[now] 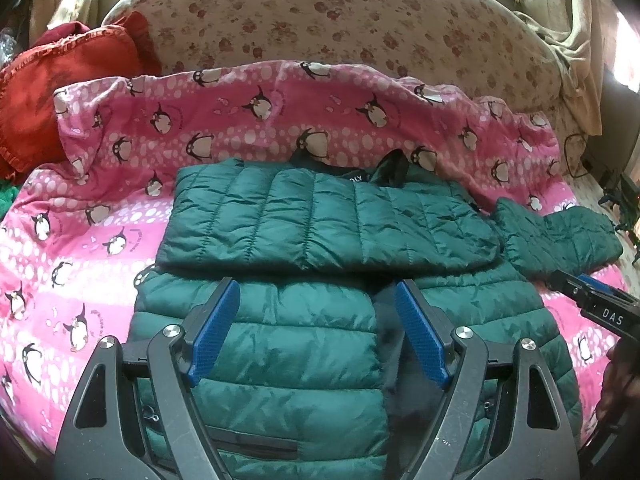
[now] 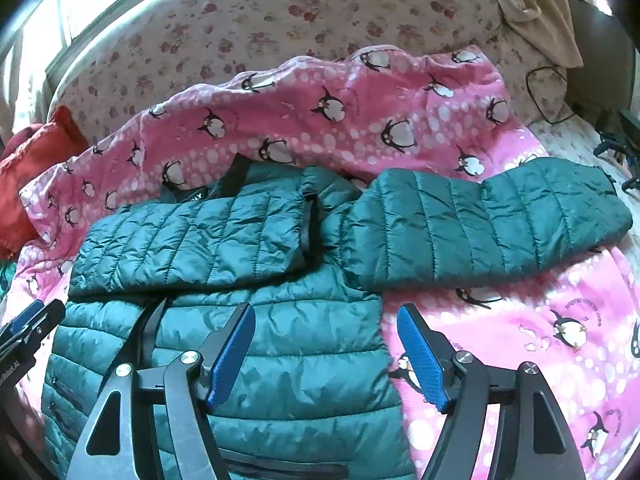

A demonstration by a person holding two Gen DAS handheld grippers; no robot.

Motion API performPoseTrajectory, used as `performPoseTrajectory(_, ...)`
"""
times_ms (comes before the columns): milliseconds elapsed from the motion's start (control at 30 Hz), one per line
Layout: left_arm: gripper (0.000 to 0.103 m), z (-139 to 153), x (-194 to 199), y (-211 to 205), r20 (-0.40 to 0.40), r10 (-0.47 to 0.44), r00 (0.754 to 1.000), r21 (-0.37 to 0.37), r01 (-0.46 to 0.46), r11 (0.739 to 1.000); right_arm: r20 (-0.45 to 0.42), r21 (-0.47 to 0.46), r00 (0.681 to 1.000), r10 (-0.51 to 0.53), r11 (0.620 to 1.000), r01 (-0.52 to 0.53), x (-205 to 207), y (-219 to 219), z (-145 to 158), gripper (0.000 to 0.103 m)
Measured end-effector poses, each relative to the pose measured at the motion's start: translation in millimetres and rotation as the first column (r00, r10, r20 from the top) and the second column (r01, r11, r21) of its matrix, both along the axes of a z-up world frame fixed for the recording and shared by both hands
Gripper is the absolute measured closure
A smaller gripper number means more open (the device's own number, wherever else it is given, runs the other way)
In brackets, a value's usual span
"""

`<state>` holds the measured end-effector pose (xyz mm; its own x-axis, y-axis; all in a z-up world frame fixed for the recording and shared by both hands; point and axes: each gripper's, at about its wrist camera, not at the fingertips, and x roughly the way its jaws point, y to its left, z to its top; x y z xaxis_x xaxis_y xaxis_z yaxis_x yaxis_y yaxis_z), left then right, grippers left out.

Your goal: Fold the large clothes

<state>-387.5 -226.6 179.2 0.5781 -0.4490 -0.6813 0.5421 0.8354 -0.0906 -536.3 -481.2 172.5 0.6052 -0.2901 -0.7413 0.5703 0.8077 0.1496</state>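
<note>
A green puffer jacket (image 1: 320, 320) is laid flat, front up, on a pink penguin blanket (image 1: 100, 240) spread over a bed. One sleeve (image 1: 320, 220) has been folded across the chest; the other sleeve (image 2: 480, 220) is seen stretched out to the right onto the blanket.

The left gripper (image 1: 318, 332) is held over the near middle of the jacket with its jaws spread and nothing pinched. The right gripper (image 2: 326, 354) is held over the jacket's right edge, likewise spread and empty.

Trouble may be expected from the slick, puffy fabric. If only the outer shell is pinched, the sleeve could slide out as it is lifted. The folded sleeve might be dragged off the chest if the body is tugged, and springy padding may let any fold reopen.
</note>
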Motion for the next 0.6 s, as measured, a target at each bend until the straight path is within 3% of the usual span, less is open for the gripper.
performPoseTrajectory(600,0.023,-9.0,3.6,-11.1,-0.038,-0.004,0.999,0.001,0.004,1.000,-0.026,0.012,0.998,-0.057,0.998,0.058,-14.7,-31.6,-12.7,0.032)
